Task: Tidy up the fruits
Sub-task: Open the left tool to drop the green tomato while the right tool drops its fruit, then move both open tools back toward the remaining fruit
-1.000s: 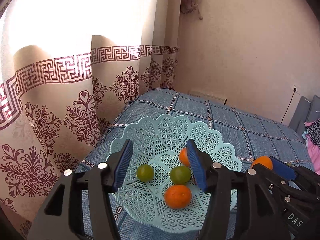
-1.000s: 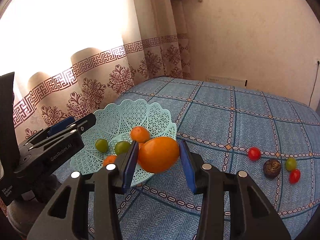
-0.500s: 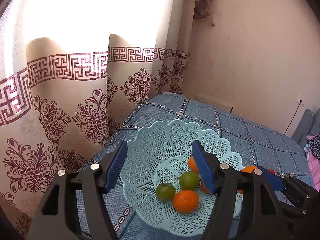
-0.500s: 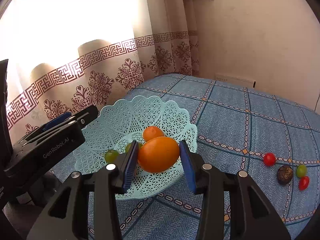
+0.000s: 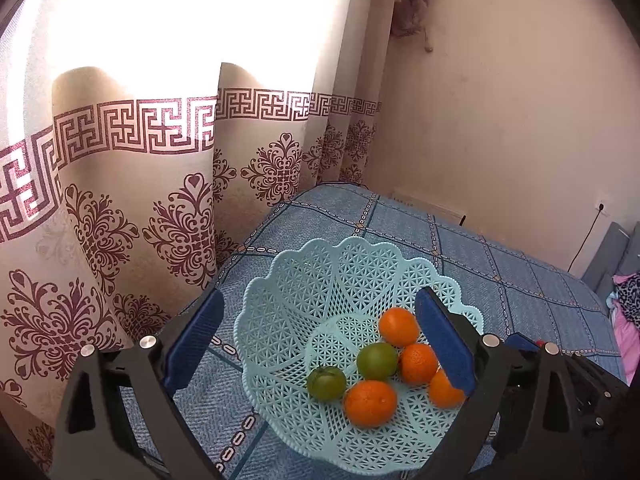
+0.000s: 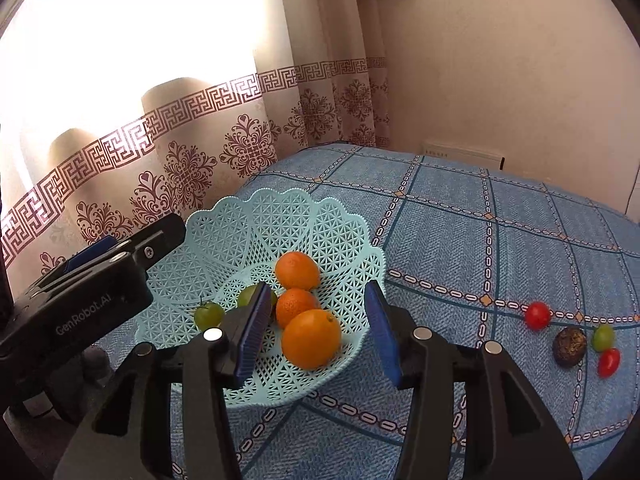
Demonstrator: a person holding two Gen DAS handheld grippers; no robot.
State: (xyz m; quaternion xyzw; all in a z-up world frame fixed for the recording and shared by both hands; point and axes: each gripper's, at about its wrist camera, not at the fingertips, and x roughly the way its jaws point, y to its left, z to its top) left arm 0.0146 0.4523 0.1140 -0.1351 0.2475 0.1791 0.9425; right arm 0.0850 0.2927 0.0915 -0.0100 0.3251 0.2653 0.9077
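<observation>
- Nearest you, your right gripper point(image 6: 316, 334) stands with its blue pads spread apart and nothing between them; the large orange point(image 6: 311, 338) sits free in the basket point(image 6: 352, 224), between the pads but touching neither as far as I can tell.
- Your left gripper point(image 5: 320, 344) is spread just as wide, one pad outside the basket's near-left rim, the other over its right side, gripping nothing.
- In the basket's bowl you have the large orange at the near edge, a smaller orange point(image 6: 297, 307) just behind it, and a third point(image 6: 297, 270) further in. The left wrist view shows a fourth orange point(image 5: 370, 403) that your right finger hides. Two green fruits point(image 5: 326, 383) lie to the left of the oranges.
- I judge the placing step as finished: the orange rests inside, so your job now is to pull the right gripper up and back without clipping the lattice rim.
- Further out to your right, on the blue checked bedspread point(image 6: 500, 248), four pieces wait well apart from the basket: a red tomato point(image 6: 537, 315), a dark wrinkled fruit point(image 6: 569, 346), a green fruit point(image 6: 603, 337) and a second red tomato point(image 6: 609, 362).
- The next move calls for swinging the right gripper over to that cluster. The nearer red tomato stands alone, so take it first; it is small, round and likely soft, so close gently.
- The other three sit close together; come straight down so you don't nudge a neighbour into rolling.
</observation>
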